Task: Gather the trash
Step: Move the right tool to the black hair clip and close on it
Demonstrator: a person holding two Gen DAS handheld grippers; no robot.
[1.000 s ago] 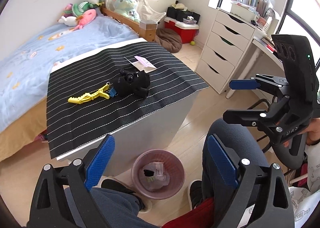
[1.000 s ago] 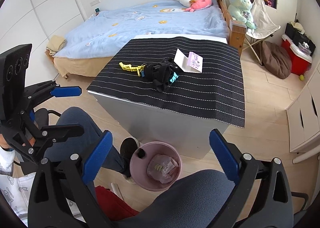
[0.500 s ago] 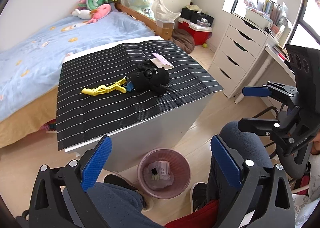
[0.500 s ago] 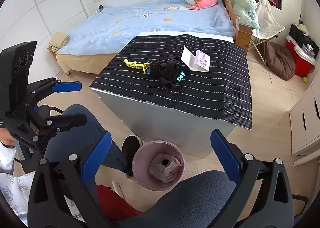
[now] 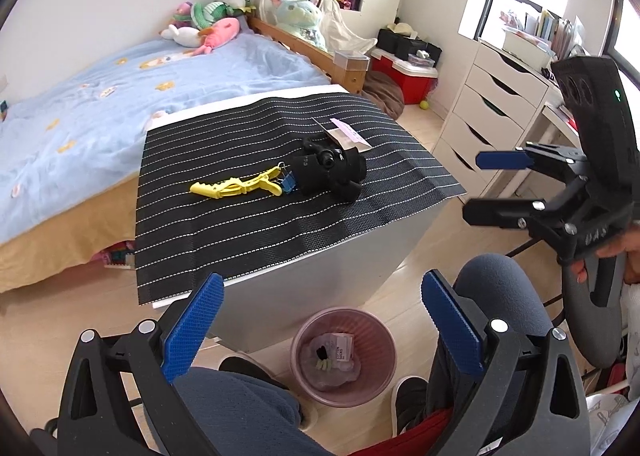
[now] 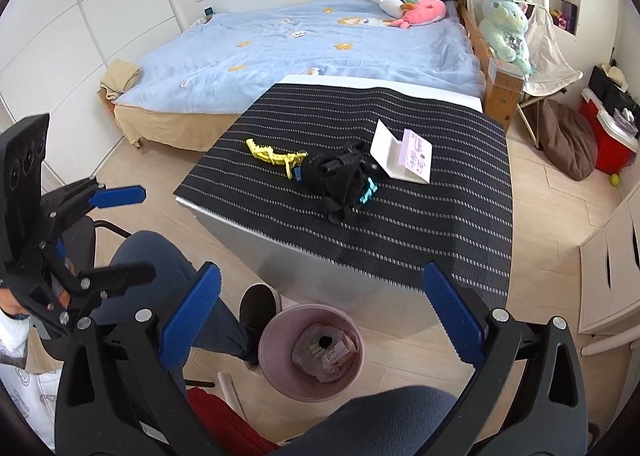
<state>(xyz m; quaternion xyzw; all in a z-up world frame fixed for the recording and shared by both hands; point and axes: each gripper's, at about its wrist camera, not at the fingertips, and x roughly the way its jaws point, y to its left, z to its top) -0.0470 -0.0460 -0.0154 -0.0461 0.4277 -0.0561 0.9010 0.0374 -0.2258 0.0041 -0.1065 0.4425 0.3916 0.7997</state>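
A table with a black striped mat (image 5: 248,223) (image 6: 440,232) holds a yellow clip (image 5: 236,187) (image 6: 272,153), a small blue binder clip (image 5: 289,182), a black bundle (image 5: 332,169) (image 6: 340,175) and a white-and-pink card (image 5: 347,132) (image 6: 404,153). A pink trash bin (image 5: 344,356) (image 6: 312,352) stands on the floor in front of the table, with wrappers inside. My left gripper (image 5: 320,320) is open and empty, above my knees near the bin. My right gripper (image 6: 320,316) is open and empty, also above the bin. Each gripper shows in the other's view, the right one (image 5: 508,183) and the left one (image 6: 116,232).
A blue bed (image 5: 100,95) (image 6: 300,47) with plush toys lies behind the table. A white drawer unit (image 5: 492,107) stands to the right. A red cooler (image 5: 408,75) and a brown cushion (image 6: 568,143) sit on the floor. My legs are under both grippers.
Both grippers have risen and drawn closer to the table; the table objects sit larger and lower in view. Both jaws stay open and empty.
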